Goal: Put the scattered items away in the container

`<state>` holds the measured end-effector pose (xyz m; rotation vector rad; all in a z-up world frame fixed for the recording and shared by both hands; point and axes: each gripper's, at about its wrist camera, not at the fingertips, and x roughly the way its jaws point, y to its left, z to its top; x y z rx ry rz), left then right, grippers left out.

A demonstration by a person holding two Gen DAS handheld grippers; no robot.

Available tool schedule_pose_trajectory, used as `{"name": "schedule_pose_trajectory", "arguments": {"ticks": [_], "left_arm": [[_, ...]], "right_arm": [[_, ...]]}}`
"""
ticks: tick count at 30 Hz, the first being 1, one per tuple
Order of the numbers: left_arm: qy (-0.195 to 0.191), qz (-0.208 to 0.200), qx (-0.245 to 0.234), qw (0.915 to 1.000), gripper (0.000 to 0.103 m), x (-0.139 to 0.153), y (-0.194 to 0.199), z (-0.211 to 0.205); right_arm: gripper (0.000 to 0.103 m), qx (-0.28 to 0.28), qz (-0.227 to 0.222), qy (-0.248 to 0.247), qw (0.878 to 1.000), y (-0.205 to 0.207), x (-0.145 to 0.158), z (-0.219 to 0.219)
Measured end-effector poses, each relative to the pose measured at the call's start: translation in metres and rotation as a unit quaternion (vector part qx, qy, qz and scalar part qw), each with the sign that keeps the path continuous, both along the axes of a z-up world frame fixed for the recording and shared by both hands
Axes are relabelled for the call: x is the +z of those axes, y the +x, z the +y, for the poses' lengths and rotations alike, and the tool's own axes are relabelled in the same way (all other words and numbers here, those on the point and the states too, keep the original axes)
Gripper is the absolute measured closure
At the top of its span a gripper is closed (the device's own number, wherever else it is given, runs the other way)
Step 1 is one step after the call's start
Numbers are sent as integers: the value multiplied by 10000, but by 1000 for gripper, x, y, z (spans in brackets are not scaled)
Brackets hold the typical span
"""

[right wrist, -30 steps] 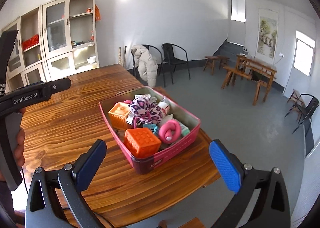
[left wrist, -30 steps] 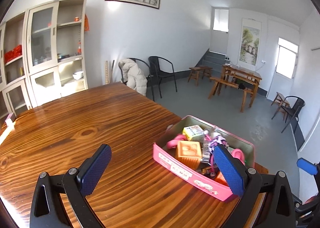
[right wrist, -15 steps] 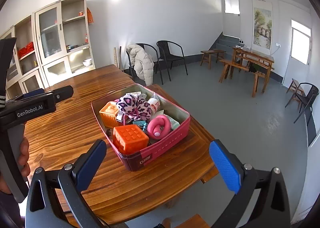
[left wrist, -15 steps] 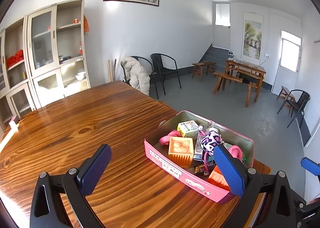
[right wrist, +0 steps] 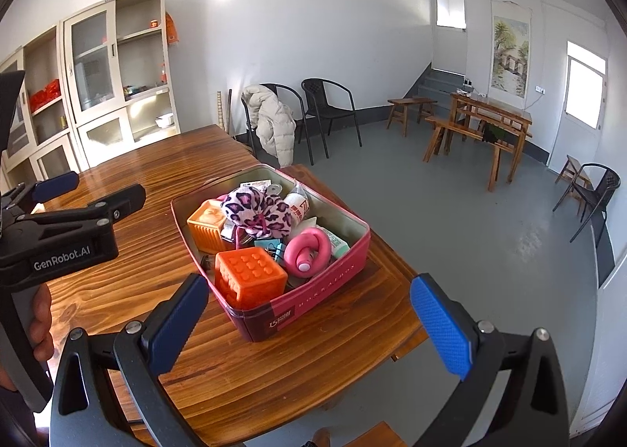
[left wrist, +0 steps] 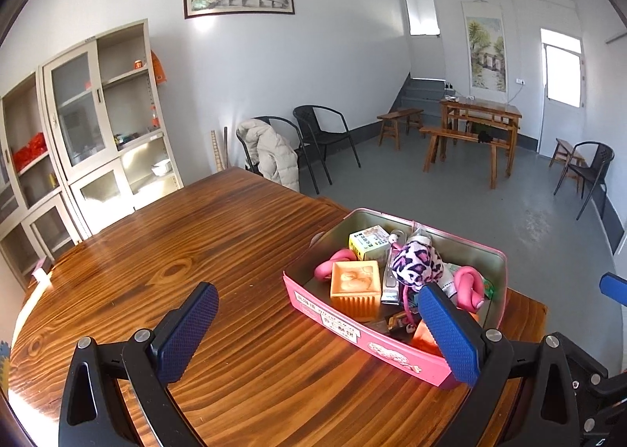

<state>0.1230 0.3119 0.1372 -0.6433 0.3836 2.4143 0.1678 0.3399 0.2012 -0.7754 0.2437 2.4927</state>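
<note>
A pink tin box (left wrist: 392, 349) (right wrist: 313, 302) sits near the right corner of the wooden table (left wrist: 196, 251) (right wrist: 164, 172). It holds several items: two orange cubes (left wrist: 354, 284) (right wrist: 249, 276), a leopard-print scrunchie (left wrist: 417, 265) (right wrist: 256, 208), a pink ring toy (right wrist: 307, 249), a small yellow-green box (left wrist: 368, 241) and tubes. My left gripper (left wrist: 319, 329) is open and empty, above the table just left of the box. My right gripper (right wrist: 309, 321) is open and empty, above the box's near corner. The left gripper's body also shows in the right wrist view (right wrist: 70, 227).
The table's right and near edges run close to the box (right wrist: 407, 313). Beyond lie grey floor, black chairs (left wrist: 325, 141), one with a pale jacket, a cabinet (left wrist: 98, 125) at the left wall, and a wooden table with benches (left wrist: 478, 125) at the back.
Both views have shifted slightly; the box sits a little nearer and more central in each. Both grippers stayed open and empty. Nothing in the box moved.
</note>
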Motion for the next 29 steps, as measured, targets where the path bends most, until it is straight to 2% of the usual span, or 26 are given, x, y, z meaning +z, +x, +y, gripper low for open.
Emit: {"name": "schedule_pose_trajectory", "arguments": {"ticks": [8, 13, 20, 29], "left_arm": [[-20, -172, -161, 9997, 0, -2, 0, 8], [-110, -116, -219, 9996, 0, -3, 2, 16], [-189, -329, -327, 9987, 0, -9, -3, 26], [-330, -416, -401, 9978, 0, -17, -8, 29]], "right_arm": [[0, -97, 49, 152, 9998, -1, 7, 4], [0, -119, 6, 136, 9998, -4, 5, 8], [0, -434, -177, 302, 9984, -8, 2, 17], [0, -290, -266, 29, 9992, -16, -9, 21]]}}
